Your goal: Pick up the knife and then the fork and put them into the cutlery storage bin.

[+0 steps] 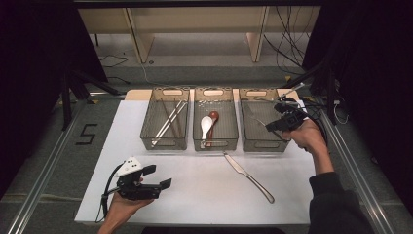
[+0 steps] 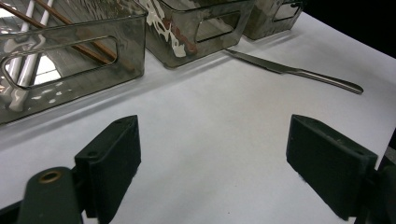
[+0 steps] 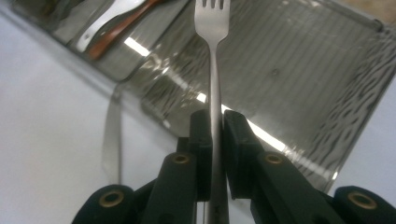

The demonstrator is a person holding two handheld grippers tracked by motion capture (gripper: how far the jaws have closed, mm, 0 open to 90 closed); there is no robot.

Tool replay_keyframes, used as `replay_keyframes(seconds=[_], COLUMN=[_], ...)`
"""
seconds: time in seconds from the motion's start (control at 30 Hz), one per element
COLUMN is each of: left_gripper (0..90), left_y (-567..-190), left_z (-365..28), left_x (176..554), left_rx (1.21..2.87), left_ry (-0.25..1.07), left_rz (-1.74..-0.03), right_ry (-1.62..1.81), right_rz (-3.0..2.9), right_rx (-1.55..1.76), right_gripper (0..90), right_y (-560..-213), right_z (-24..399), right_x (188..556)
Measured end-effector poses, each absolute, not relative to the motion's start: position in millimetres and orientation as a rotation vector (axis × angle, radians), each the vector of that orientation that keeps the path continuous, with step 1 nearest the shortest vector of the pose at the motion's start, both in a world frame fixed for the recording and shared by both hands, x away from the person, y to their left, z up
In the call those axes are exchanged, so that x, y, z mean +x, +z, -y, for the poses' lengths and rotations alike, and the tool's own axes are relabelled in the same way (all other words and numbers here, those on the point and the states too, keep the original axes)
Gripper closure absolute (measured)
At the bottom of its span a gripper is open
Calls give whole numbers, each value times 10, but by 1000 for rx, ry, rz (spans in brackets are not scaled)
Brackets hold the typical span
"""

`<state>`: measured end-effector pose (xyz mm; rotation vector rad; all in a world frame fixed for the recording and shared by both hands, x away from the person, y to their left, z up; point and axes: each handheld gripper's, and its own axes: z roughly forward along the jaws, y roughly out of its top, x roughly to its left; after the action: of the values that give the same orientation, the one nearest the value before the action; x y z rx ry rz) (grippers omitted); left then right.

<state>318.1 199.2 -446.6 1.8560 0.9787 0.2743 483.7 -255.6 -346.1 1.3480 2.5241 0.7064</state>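
— Where is the fork point(image 3: 212, 56) sitting? The right gripper point(image 3: 214, 122) is clamping its handle between both pads, tines pointing away, and is holding it over the right-hand bin point(image 1: 263, 141).

— How is it likely handling? Probably as stiff, light, slick steel; gripping the flat handle well back from the tines is looking soundest.

— And the hands? The right hand point(image 1: 307, 137) is reaching up beside that bin; the left gripper point(image 1: 155, 176) is resting low near the table point(image 1: 195, 195) edge, jaws standing wide with nothing between them; the knife point(image 1: 248, 176) is lying on the table in front of the bins.
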Motion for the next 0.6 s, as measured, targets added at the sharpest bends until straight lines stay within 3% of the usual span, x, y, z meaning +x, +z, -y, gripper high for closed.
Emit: replay_keyframes(seconds=[0.6], left_gripper=[175], left_y=[-4453], left_z=[-2014], left_x=[3172], left_rx=[1833], left_ry=[288], left_rz=[-978], right_ry=[669], right_rz=[-2425], right_rx=[1499], right_gripper=[832], right_y=[-3542], right_z=[2613], right_x=[5219])
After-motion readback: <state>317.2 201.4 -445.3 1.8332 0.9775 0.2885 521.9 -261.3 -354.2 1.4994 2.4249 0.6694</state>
